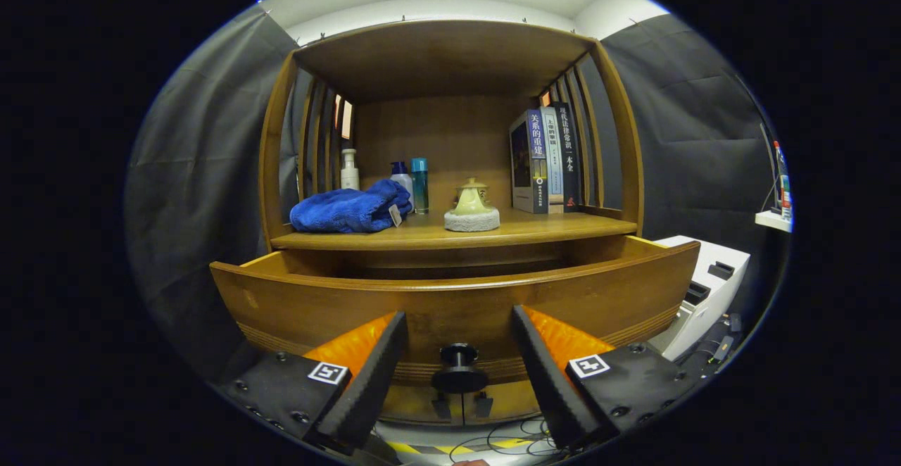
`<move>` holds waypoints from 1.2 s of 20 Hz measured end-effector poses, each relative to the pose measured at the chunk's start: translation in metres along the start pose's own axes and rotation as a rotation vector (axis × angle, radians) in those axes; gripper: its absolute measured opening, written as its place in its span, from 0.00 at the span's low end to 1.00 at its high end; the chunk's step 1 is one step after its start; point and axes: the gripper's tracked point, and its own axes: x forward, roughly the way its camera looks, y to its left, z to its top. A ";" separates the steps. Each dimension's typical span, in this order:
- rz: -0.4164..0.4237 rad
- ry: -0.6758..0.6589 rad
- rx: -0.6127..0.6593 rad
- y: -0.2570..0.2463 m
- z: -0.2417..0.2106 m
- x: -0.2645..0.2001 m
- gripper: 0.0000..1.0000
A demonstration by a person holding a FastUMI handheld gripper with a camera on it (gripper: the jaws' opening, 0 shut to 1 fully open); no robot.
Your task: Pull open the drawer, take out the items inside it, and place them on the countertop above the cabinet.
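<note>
The wooden drawer point(450, 304) stands pulled out from the cabinet, its curved front just ahead of my fingers. Its black knob point(459, 367) sits in the gap between the two fingers, untouched. My gripper point(457, 339) is open, with the orange-and-black fingers point(373, 367) apart on either side of the knob. The drawer's inside is hidden behind its front panel. Above the drawer, the countertop point(556, 227) carries a folded blue towel point(348, 211) at the left and a small cream teapot-shaped ornament point(471, 205) on a grey pad in the middle.
Three bottles point(401, 177) stand behind the towel, and upright books point(545, 160) lean at the countertop's right end. A shelf roof and slatted sides enclose the countertop. A white box point(707, 290) sits to the drawer's right. Cables and striped tape lie on the floor below.
</note>
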 end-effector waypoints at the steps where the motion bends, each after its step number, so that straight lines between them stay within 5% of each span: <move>1: 0.000 -0.003 -0.007 -0.001 0.001 0.007 0.98; 16: -0.006 -0.030 -0.043 0.001 0.011 0.097 0.98; 24: -0.013 -0.086 0.012 0.009 0.036 0.065 0.98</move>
